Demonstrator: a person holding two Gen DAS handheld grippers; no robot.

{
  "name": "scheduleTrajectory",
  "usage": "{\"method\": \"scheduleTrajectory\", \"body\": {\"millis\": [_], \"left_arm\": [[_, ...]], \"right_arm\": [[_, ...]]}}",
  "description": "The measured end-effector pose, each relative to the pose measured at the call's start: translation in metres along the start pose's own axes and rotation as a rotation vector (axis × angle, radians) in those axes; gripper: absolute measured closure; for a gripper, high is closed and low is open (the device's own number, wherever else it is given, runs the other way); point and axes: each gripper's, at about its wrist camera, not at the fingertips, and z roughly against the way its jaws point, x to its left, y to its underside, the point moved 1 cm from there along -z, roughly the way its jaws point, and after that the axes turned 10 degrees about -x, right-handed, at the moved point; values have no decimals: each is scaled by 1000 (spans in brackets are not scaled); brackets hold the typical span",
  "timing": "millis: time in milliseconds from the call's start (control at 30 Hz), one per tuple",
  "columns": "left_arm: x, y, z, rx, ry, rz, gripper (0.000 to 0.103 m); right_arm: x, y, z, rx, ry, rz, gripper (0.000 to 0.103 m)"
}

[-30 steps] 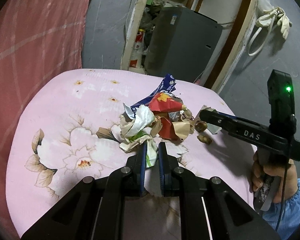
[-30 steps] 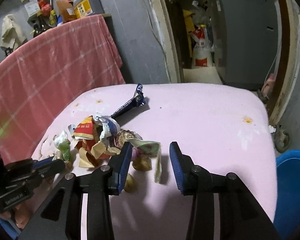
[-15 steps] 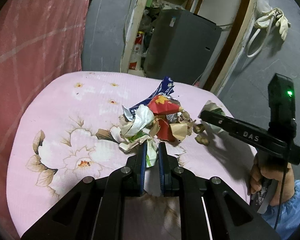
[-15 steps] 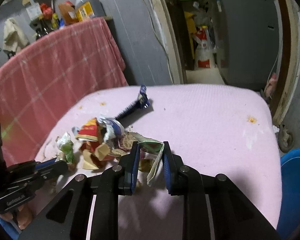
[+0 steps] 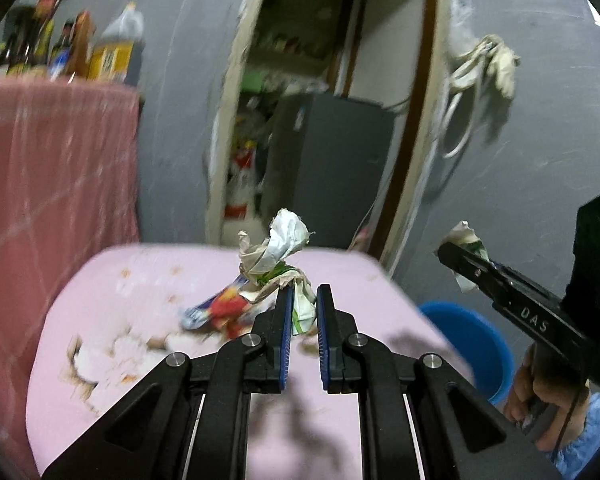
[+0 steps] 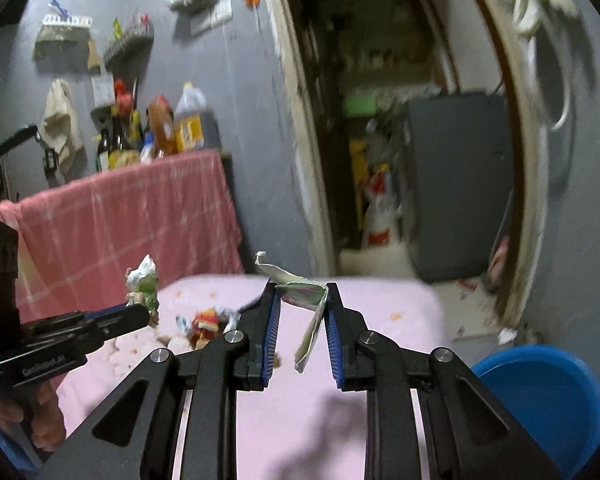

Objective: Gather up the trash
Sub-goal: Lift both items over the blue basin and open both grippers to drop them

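Lifting both loads clear, the left hand-held gripper (image 5: 302,312) is clamping a crumpled white-and-green wad (image 5: 278,250), and the right hand-held gripper (image 6: 300,312) is pinching a folded wrapper (image 6: 306,300) after closing on it. More trash (image 5: 220,310) is lying on the pink bed (image 5: 100,320). Keeping both grips firm and carrying steadily to the blue bin (image 6: 548,392) probably avoids drops.

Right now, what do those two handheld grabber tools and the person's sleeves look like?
Both are black linkage tools with silver pivot bolts and blue ridged pads. The right gripper reads "DAS" in white, has a green light on its boxy top and a thin black cable. The left gripper carries small white lettering. The sleeve is light blue.
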Motion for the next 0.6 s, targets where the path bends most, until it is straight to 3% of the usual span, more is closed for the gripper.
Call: {"method": "scheduleTrajectory", "body": {"millis": [300, 600], "left_arm": [[-82, -18, 0, -119, 136, -51, 94], [-151, -16, -28, -108, 250, -62, 94]], "right_arm": [[-28, -30, 81, -209, 176, 64, 83], [-81, -30, 126, -253, 340, 32, 83]]}}
